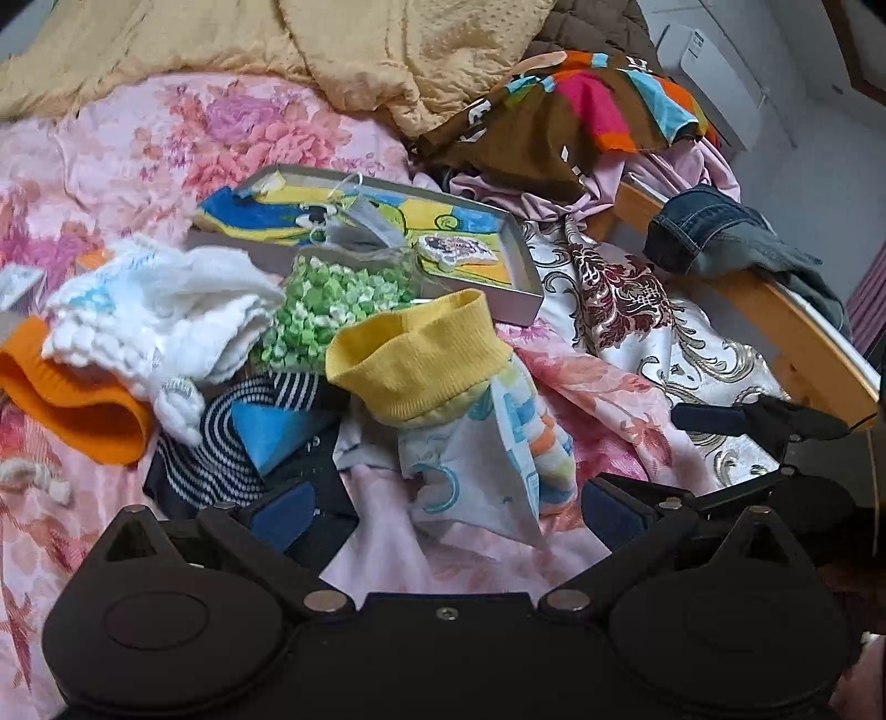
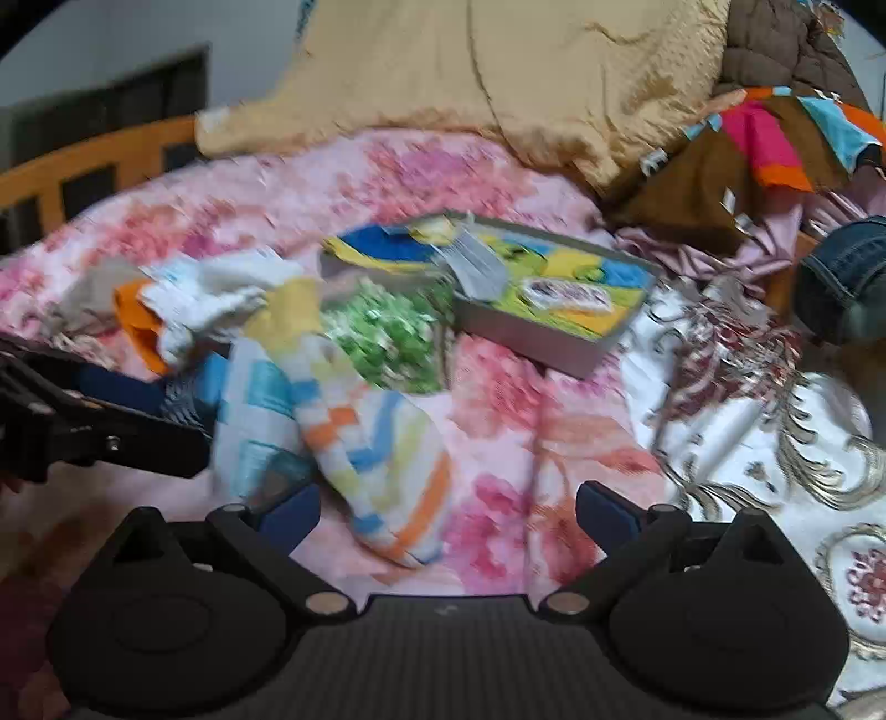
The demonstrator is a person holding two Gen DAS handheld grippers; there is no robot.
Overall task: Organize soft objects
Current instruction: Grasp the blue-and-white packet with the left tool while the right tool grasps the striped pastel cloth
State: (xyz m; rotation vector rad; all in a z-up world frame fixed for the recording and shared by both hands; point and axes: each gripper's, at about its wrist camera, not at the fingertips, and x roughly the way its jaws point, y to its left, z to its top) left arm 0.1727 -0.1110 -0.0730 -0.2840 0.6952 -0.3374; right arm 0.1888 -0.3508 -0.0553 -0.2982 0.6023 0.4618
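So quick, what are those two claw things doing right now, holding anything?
Left gripper: open, holding nothing, poised over the yellow-cuffed sock.
Right gripper: open, holding nothing, above the pink floral bedspread.

**Two low views over the bed**

Both wrist cameras look forward along their jaws, close above the bed (image 1: pixel 138 166). The left sits nearest the sock (image 1: pixel 421 365). Both share the sock (image 2: pixel 354 421) and box (image 2: pixel 554 332); the right view is blurred.

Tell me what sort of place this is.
Most likely a bedroom: the clutter lies on a bed with a pink floral sheet, a rumpled yellow quilt and a wooden bed frame.
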